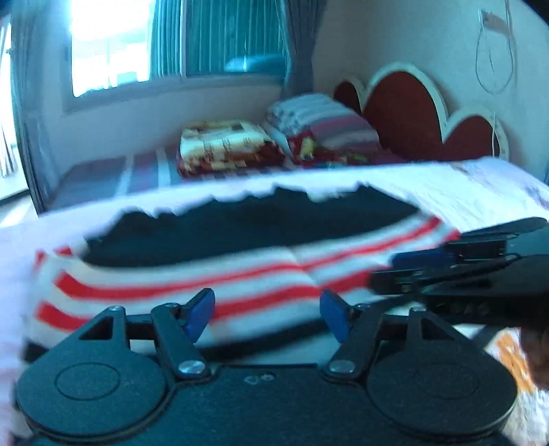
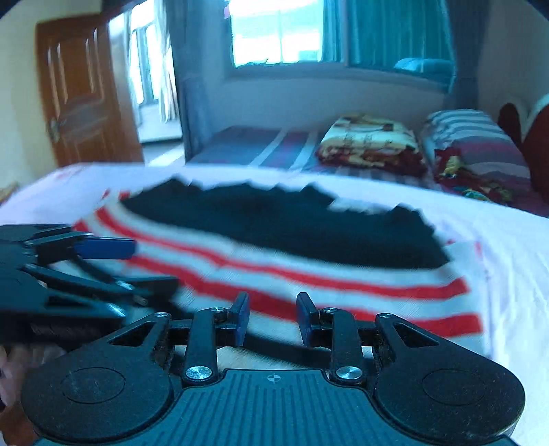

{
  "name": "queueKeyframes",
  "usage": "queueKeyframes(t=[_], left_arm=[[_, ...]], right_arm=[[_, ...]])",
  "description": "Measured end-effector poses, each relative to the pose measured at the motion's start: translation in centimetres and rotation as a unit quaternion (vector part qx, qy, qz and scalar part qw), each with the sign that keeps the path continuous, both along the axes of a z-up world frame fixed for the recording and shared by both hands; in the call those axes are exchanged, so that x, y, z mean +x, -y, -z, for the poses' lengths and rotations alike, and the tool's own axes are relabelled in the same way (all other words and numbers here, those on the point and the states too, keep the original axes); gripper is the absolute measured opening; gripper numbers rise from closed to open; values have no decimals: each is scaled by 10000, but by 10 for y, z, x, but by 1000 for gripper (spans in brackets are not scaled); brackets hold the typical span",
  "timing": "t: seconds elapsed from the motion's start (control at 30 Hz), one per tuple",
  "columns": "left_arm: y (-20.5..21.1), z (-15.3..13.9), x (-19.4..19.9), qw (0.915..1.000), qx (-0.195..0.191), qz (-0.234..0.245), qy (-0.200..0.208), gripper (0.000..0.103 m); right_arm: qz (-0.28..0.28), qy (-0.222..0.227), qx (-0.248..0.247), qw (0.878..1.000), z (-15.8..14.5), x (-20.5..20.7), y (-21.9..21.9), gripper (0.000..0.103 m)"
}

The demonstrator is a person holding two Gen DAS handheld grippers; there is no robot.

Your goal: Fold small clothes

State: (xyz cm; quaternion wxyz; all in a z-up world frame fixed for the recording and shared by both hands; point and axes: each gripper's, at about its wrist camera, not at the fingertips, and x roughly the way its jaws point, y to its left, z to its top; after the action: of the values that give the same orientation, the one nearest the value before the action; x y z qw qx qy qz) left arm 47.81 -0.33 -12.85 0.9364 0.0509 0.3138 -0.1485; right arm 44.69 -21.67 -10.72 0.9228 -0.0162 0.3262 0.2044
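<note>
White sheeting [image 1: 429, 192] covers the work surface, a bed that fills the middle of both frames. The garment [image 2: 291, 260], red-and-white striped with a black panel, lies spread flat on it at frame centre. The left gripper [image 1: 267, 314] stands well open at the garment's near edge; nothing sits between its blue pads. The right gripper [image 2: 272, 317] is narrower, also gripping nothing. A window [image 2: 274, 32] with teal curtains occupies the top. A wooden door [image 2: 82, 89] stands at upper left in the right wrist view. Folded blankets [image 1: 226, 145] and a red headboard [image 1: 405, 113] sit beyond.
</note>
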Motion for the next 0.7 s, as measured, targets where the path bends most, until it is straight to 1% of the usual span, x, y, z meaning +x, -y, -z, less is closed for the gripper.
queueKeyframes(t=[0.07,0.1,0.17,0.2,0.23,0.27,0.33,0.37,0.4,0.43,0.47,0.53,0.6,0.63,0.67,0.7], left_arm=[[-8,5,-8,10000,-45,-34,3,69],[-16,5,-11,10000,-47,-66,21,69],[-35,5,-20,9998,21,-189,48,70],[-46,7,-23,9994,104,-328,26,71],[-57,10,-27,9991,52,-421,-18,72],[-68,9,-28,9988,-82,-489,-64,72],[-72,3,-33,9977,-50,-672,-91,71],[-70,-4,-35,9971,-35,-752,-74,68],[-65,-8,-38,9969,-109,-782,-53,68],[-62,-10,-43,9968,-264,-756,-40,69],[-56,-11,-46,9967,-390,-708,-49,69],[-41,-10,-51,9970,-461,-606,-96,69],[-26,-6,-51,9974,-474,-507,-167,69],[-22,-2,-52,9977,-423,-485,-211,66],[-19,3,-54,9979,-273,-522,-255,68],[-19,5,-57,9984,-177,-473,-248,68]], right_arm=[[34,56,-216,9997,3,-6,4,29],[169,70,-330,9993,5,-9,12,29],[616,28,-618,9962,8,-13,30,29],[840,-33,-724,9938,9,-17,41,29],[954,-122,-706,9929,11,-19,53,29],[965,-167,-561,9936,10,-22,62,29],[1061,-148,-445,9932,0,-28,65,29],[1014,-48,-333,9943,-6,-34,60,29],[917,41,-169,9956,-9,-42,52,29],[812,89,-29,9967,-12,-48,44,29],[688,108,81,9975,-13,-54,33,29],[469,25,227,9986,-14,-61,11,29],[356,-87,164,9992,-10,-62,-10,29],[331,-259,50,9991,-6,-69,-20,29],[379,-385,-151,9984,0,-69,-25,29],[316,-247,-234,9989,1,-73,-29,29]])
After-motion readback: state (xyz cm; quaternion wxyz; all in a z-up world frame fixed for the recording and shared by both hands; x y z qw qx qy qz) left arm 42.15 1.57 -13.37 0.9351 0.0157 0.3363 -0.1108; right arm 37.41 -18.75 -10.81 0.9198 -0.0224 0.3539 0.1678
